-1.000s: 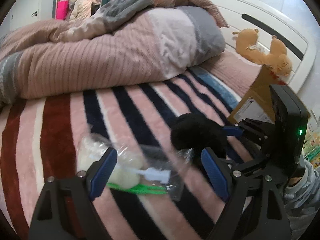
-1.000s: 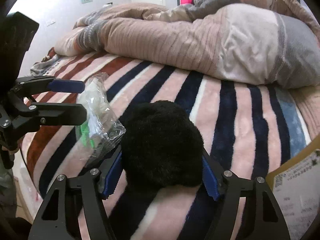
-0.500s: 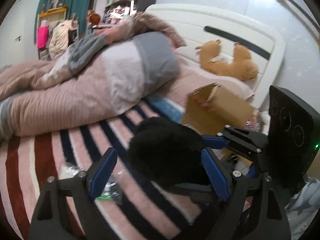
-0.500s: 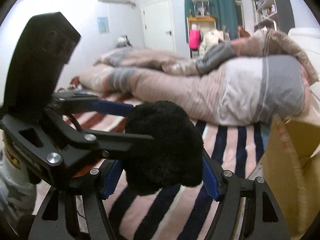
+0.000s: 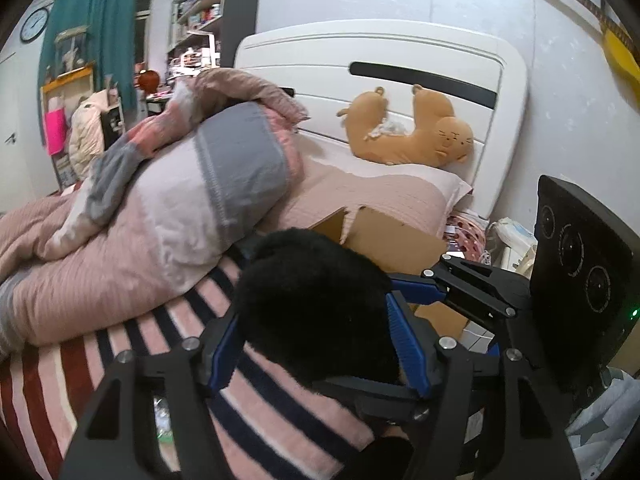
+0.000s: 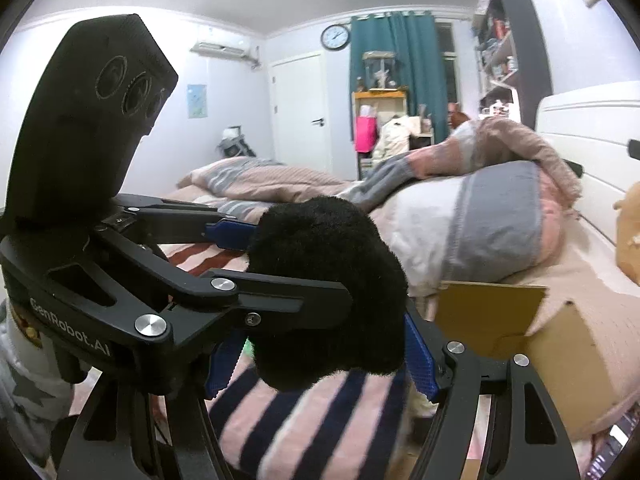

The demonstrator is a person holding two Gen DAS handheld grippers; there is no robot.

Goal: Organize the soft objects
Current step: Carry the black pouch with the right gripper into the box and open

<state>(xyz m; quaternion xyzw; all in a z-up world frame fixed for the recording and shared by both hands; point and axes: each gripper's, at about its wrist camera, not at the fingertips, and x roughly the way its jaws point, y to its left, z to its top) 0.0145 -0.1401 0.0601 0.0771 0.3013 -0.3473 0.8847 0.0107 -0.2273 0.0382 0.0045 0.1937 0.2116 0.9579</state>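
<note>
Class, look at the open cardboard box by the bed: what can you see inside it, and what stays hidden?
Only the cardboard box flaps and outer wall show. Its inside is hidden by its own wall and by the black plush held in front, so its contents cannot be told.

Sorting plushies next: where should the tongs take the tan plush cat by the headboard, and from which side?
Take the tan plush cat at its narrow middle, between head and raised legs, coming from the pillow side: the headboard backs it, and the round head looks too wide.
</note>
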